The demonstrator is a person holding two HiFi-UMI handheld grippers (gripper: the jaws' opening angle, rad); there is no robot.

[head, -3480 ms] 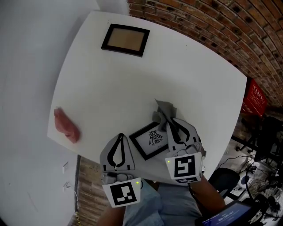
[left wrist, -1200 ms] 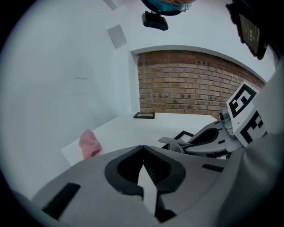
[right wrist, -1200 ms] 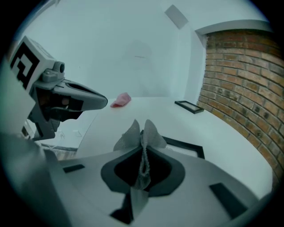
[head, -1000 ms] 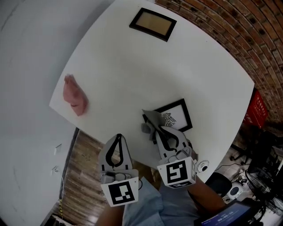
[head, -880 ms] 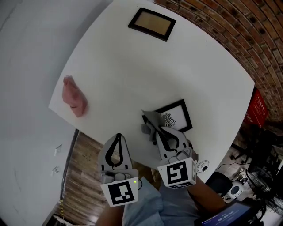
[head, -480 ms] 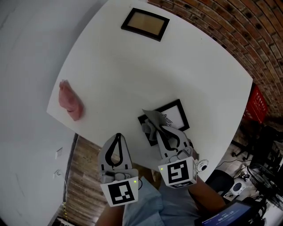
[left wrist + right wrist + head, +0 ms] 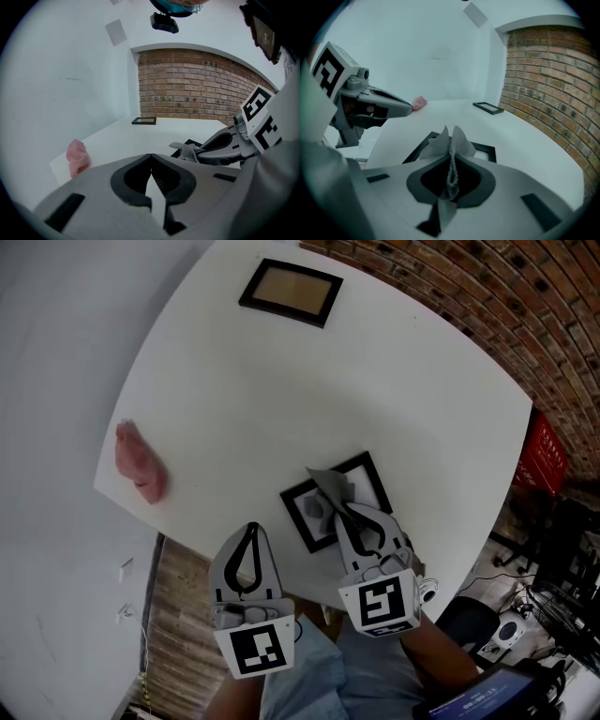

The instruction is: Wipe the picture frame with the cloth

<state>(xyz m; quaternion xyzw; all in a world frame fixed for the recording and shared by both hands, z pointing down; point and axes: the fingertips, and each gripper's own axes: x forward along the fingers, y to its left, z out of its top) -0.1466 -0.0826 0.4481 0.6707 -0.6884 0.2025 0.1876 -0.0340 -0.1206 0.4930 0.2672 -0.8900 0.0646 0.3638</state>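
Right hand-held gripper (image 7: 345, 514) is pinched tight on the grey cloth (image 7: 325, 491), fabric bunched up between the jaws & fanning out past the tips. Big change vs a sec ago: back then the cloth sat at the left end of the picture frame (image 7: 367, 486), mostly off it. Now it's in over the frame's left half, covering part of the black border & the white print. So the stroke is travelling across the glass, left to right by the look of it. Can't tell from up here whether the fabric actually presses on the glass or just skims it.

Frame itself lies flat near the front edge of the white table (image 7: 281, 399), right under that gripper. Its angle to the table edge looks a bit different too, but the head cam has swung as well, so no call on whether the frame got nudged.

Left hand-held gripper (image 7: 250, 532) hasn't joined in: jaws pressed together on nothing, held off the front of the table, same spot as before. Nothing is bracing the frame, so a harder wipe could slide it, imo.

Pink cloth bundle (image 7: 139, 463) sits at the left edge, 2nd frame (image 7: 290, 292) at the far side, both untouched.

Read: wiping under way, right part of the frame not yet covered
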